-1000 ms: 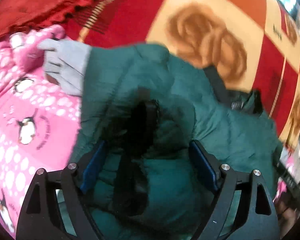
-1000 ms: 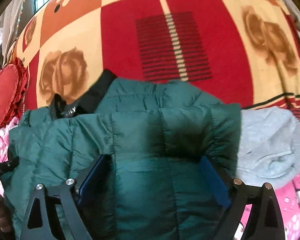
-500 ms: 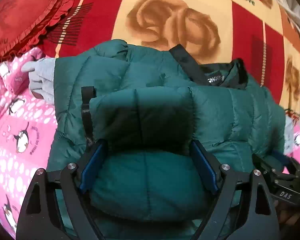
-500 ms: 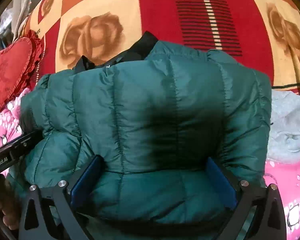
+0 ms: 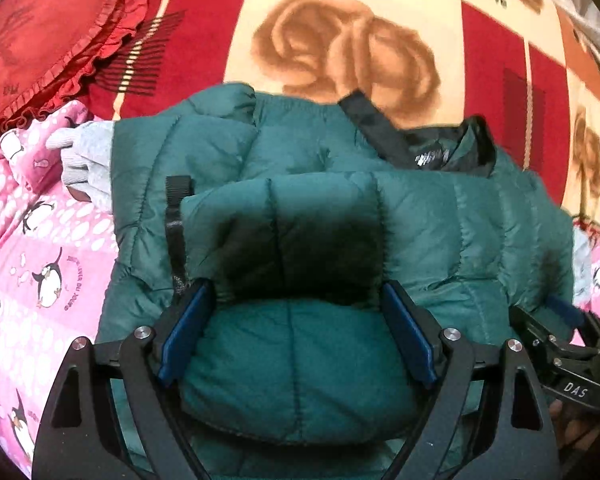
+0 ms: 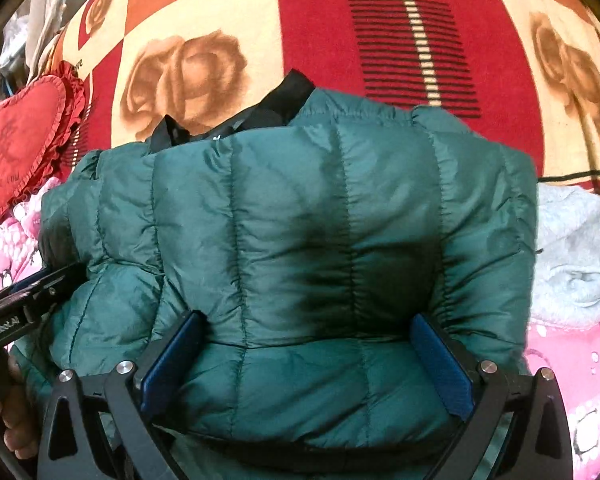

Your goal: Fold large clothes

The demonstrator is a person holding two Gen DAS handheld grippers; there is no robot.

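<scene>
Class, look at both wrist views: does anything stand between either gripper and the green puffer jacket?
Nothing visible does. The green puffer jacket bulges directly between the fingers of the left gripper, and likewise fills the right gripper, whose jaws stand wide.

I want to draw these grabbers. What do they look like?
Both are alike: the left gripper and the right gripper have black angular frames with triangular cut-outs, silver round bolts and flat blue finger pads. White lettering is printed on their sides. No cables or sleeves show.
</scene>
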